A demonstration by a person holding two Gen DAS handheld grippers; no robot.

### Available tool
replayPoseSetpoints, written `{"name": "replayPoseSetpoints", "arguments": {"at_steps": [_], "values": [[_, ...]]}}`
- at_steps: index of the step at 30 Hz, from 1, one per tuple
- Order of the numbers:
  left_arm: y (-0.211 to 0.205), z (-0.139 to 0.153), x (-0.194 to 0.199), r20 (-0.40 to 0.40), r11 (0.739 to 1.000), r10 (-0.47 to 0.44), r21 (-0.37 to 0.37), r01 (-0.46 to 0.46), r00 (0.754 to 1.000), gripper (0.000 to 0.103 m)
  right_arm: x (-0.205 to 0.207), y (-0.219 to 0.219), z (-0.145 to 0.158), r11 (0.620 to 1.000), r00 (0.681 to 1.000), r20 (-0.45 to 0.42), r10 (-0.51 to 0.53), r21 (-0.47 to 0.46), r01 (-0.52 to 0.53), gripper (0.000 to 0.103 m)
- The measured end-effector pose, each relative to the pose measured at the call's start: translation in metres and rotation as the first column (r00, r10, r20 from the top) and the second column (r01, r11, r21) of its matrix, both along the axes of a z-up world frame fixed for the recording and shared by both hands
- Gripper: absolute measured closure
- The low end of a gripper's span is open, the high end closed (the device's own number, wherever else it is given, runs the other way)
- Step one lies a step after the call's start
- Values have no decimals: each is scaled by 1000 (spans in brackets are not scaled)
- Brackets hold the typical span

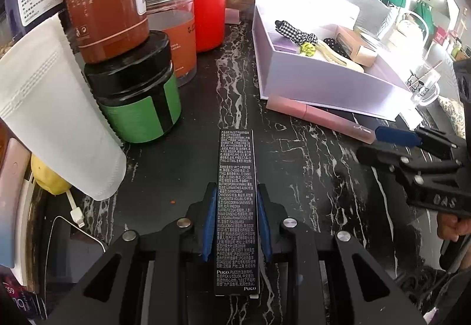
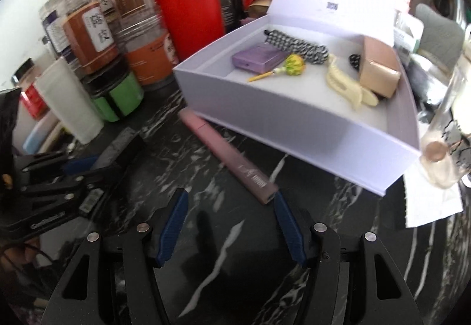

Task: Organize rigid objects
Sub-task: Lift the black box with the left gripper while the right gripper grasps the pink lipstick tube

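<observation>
The jaws of the left gripper are clenched on a slim black cosmetics box, its long axis running straight out between the blue pads, held above the dark marbled worktop. The jaws of the right gripper stand apart with nothing between them, the end of a pink tube-shaped case just beyond the right pad.

My reading: the black box is in transit toward the open white gift box, where a purple case, a lollipop, a checked hair tie and a cream hair claw already lie. Next it needs lifting over the front wall and laying on the bare floor at the near left; the right gripper looks set to take the pink case.

The stacked jars, a red canister and a white pouch crowd the left side. A glass cup stands close by the box's right corner and could be knocked.
</observation>
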State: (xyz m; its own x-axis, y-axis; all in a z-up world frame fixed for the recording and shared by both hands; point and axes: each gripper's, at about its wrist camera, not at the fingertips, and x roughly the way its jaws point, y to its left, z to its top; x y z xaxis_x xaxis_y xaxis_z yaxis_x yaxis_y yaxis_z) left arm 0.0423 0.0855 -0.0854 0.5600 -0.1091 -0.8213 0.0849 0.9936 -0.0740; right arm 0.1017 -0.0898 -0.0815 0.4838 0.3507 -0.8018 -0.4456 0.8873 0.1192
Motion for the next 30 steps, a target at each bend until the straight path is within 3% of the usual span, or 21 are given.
{"name": "replayPoseSetpoints", "arguments": {"at_steps": [6, 10, 17, 30], "values": [[0, 0, -1, 4, 1000, 4, 4, -4, 1000, 78, 16, 9, -4, 999, 1000, 9, 18, -35, -18, 42], [0, 0, 1, 1, 1000, 7, 1, -7, 1000, 78, 19, 16, -6, 996, 999, 15, 39, -87, -38, 70], [-5, 0, 0, 2, 1000, 0, 22, 0, 1000, 78, -5, 17, -5, 989, 993, 2, 121, -87, -120, 84], [-35, -1, -15, 0, 997, -79, 13, 79, 997, 78, -67, -22, -4, 997, 999, -10, 33, -70, -34, 89]]}}
